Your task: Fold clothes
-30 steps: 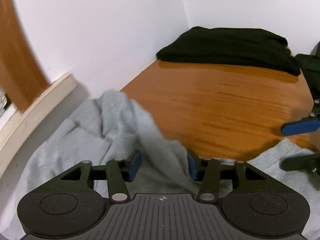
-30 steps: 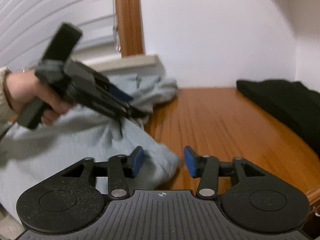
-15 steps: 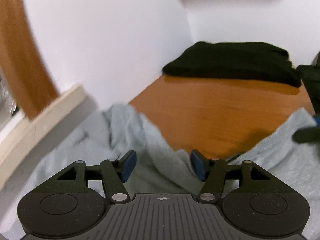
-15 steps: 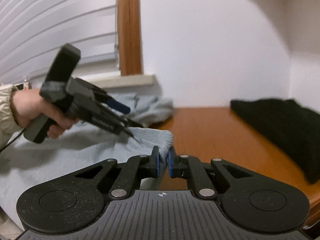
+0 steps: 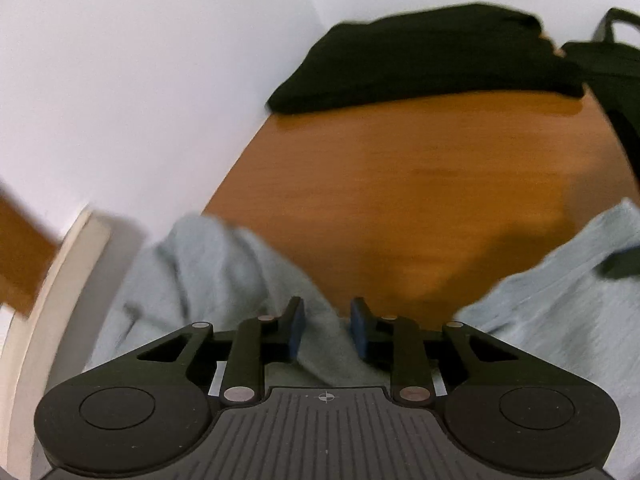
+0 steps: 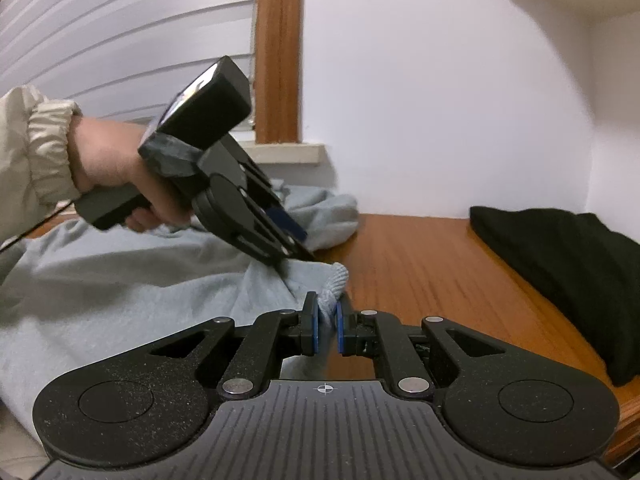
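A light blue sweatshirt (image 5: pixel 200 272) lies crumpled on the wooden table (image 5: pixel 400 184). My left gripper (image 5: pixel 328 328) points steeply down at it. Its jaws are closing, and a raised fold of the fabric fills the gap between the blue pads. In the right wrist view a person's hand (image 6: pixel 112 160) holds that left gripper (image 6: pixel 298 254), whose tips are buried in the sweatshirt (image 6: pixel 140 288). My right gripper (image 6: pixel 327 320) is shut on the sweatshirt's ribbed hem, which sticks up between its pads. Its dark tip (image 5: pixel 620 264) shows at the right edge of the left wrist view.
A folded black garment (image 6: pixel 568 264) lies at the far end of the table (image 6: pixel 420 272), by the white wall. A black bag (image 5: pixel 612 64) stands beside it. A windowsill (image 6: pixel 288 154) and a wooden frame with blinds run along the left.
The right jaws went from wide open to pinched on the hem and stay there. The left jaws have narrowed around a fold of fabric, and the left hand has shifted toward the right gripper.
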Action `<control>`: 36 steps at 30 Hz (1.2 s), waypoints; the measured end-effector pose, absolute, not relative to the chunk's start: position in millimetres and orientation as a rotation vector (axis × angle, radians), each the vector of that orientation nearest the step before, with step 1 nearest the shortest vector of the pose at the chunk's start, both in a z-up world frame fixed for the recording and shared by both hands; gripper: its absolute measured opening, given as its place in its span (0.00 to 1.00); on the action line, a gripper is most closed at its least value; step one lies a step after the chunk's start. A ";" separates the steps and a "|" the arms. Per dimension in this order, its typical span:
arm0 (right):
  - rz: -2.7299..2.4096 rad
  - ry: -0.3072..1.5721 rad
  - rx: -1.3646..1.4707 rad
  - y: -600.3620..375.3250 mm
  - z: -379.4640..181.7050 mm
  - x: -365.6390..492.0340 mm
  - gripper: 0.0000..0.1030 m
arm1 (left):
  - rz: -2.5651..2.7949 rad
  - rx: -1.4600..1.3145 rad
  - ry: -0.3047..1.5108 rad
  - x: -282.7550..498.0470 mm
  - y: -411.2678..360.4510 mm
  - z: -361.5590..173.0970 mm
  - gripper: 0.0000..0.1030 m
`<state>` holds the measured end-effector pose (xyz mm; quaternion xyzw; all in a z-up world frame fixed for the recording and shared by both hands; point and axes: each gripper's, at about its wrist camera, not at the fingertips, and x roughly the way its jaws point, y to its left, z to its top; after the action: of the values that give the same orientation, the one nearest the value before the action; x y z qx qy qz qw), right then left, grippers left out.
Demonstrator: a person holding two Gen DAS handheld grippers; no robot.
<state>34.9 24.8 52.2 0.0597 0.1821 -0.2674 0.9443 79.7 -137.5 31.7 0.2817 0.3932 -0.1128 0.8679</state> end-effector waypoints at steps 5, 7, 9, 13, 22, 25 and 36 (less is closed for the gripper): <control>-0.511 0.436 0.121 28.3 39.1 50.6 0.10 | -0.217 0.476 0.834 66.7 -103.3 35.2 0.38; -0.520 0.463 0.121 27.0 32.5 54.4 0.10 | -0.207 0.430 0.821 62.7 -93.2 36.0 0.38; -0.528 0.467 0.125 24.9 28.9 55.3 0.11 | -0.147 0.410 0.747 54.6 -86.6 38.9 0.38; -0.536 0.458 0.142 19.6 28.1 55.3 0.11 | -0.120 0.317 0.718 48.6 -65.4 36.3 0.41; -0.493 0.382 0.231 4.2 47.6 41.4 0.21 | -0.140 0.145 0.674 32.4 -37.0 25.0 0.45; -0.479 0.386 0.204 -11.9 60.8 66.9 0.21 | -0.170 0.032 0.647 29.8 -17.0 18.3 0.47; -0.397 0.586 0.329 -80.8 56.8 183.6 0.21 | -0.235 -0.178 0.624 31.5 14.6 9.4 0.47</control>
<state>183.6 -80.8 56.8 0.1604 0.2854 -0.1936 0.9248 31.5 14.6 9.4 -0.0870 0.3057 -0.1150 0.9412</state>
